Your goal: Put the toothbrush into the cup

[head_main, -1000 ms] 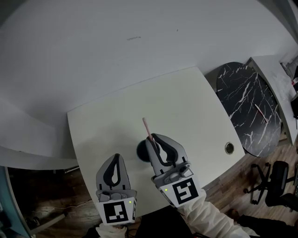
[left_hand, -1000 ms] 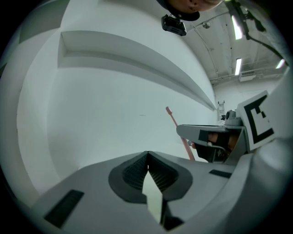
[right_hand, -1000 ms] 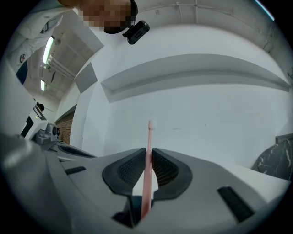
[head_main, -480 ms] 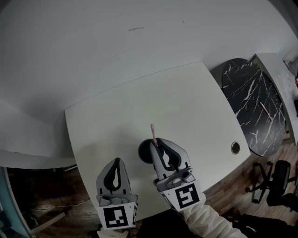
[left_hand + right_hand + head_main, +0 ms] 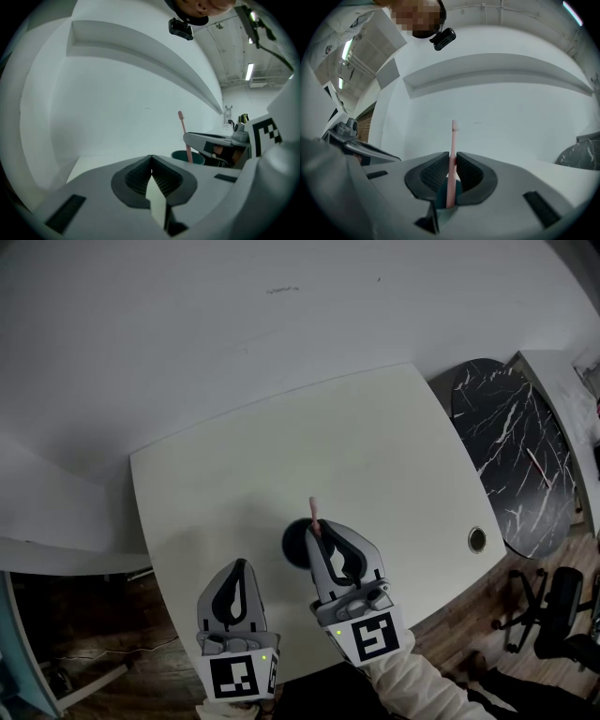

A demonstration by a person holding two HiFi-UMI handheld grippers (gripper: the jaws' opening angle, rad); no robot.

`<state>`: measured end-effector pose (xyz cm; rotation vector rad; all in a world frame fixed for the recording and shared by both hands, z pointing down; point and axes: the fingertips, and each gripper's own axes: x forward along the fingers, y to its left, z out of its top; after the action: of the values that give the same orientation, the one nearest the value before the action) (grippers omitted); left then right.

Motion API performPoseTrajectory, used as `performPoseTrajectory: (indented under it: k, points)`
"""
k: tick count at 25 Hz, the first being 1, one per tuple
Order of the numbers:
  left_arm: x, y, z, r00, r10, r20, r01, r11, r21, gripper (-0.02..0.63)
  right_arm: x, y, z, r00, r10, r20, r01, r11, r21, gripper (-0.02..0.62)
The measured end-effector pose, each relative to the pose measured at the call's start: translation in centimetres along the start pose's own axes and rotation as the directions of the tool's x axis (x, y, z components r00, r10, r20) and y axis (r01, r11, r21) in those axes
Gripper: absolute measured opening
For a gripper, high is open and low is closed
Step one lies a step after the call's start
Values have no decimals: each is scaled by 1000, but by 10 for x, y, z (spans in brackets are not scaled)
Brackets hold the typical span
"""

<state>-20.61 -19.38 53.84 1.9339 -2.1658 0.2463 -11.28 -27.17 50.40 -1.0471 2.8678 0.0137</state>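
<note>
A pink toothbrush (image 5: 452,154) stands upright with my right gripper (image 5: 452,161) shut on its handle, brush head up. Its lower end reaches down into a dark teal cup (image 5: 298,542) on the white table (image 5: 244,474), just under that gripper (image 5: 319,532). In the left gripper view the toothbrush (image 5: 183,136) rises from the cup (image 5: 187,157) at the right, beside the other gripper's body. My left gripper (image 5: 238,568) is shut with nothing in it, near the table's front edge, left of the cup. Its pads (image 5: 151,176) meet.
A round black marble-patterned table (image 5: 520,451) stands to the right of the white table, with a thin pink stick on it. A cable hole (image 5: 477,539) sits at the white table's right corner. A black office chair (image 5: 553,610) is at lower right.
Both grippers have sunk. The toothbrush has come down with the right gripper, so less of it shows above the jaws and its lower end is now in the cup.
</note>
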Motion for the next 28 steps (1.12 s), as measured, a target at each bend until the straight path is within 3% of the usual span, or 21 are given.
performPoseTrajectory:
  k: [19, 28]
  points:
    - [-8, 5, -1, 1000, 18, 3, -18, 1000, -9, 9, -6, -5, 0, 999, -20, -33, 21, 1000, 23, 51]
    - [-34, 5, 46, 998, 36, 59, -37, 999, 25, 9, -33, -19, 49, 997, -31, -70, 32, 999, 12, 50]
